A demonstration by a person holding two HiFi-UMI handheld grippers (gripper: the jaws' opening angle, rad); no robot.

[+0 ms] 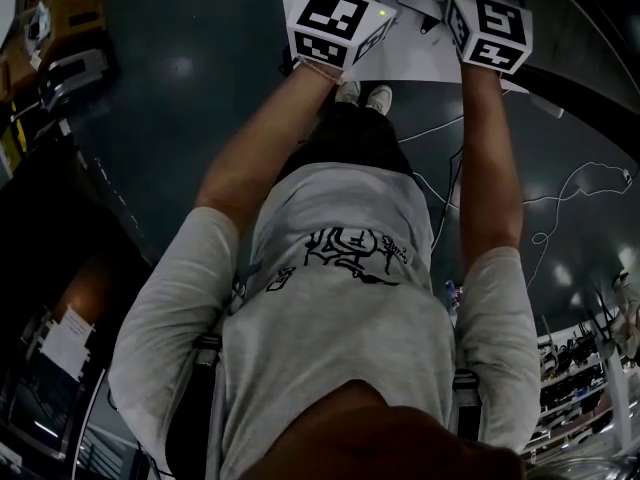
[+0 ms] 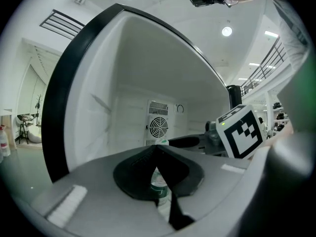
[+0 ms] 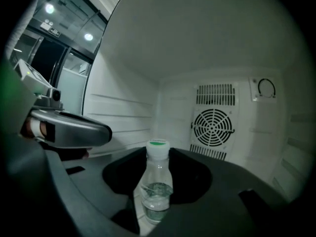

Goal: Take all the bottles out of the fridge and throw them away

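A clear bottle [image 3: 157, 189] with a white, green-topped cap stands on the floor of the white fridge [image 3: 123, 117], a little water in it. My right gripper [image 3: 158, 167] is open around it; its jaws lie close along the bottle's sides, with a sliver of white showing on the left. My left gripper [image 2: 159, 151] is shut and empty, and the bottle [image 2: 159, 185] shows beyond its slit. In the right gripper view the left gripper [image 3: 74, 130] hangs just left of the bottle. The head view shows only both marker cubes [image 1: 335, 23] [image 1: 490, 28].
A round fan grille [image 3: 213, 127] sits in the fridge's back wall. The fridge's black front edge [image 2: 59, 107] curves on the left. Cables [image 1: 560, 198] trail over the dark floor on the right, and cluttered shelving [image 1: 60, 38] stands far left.
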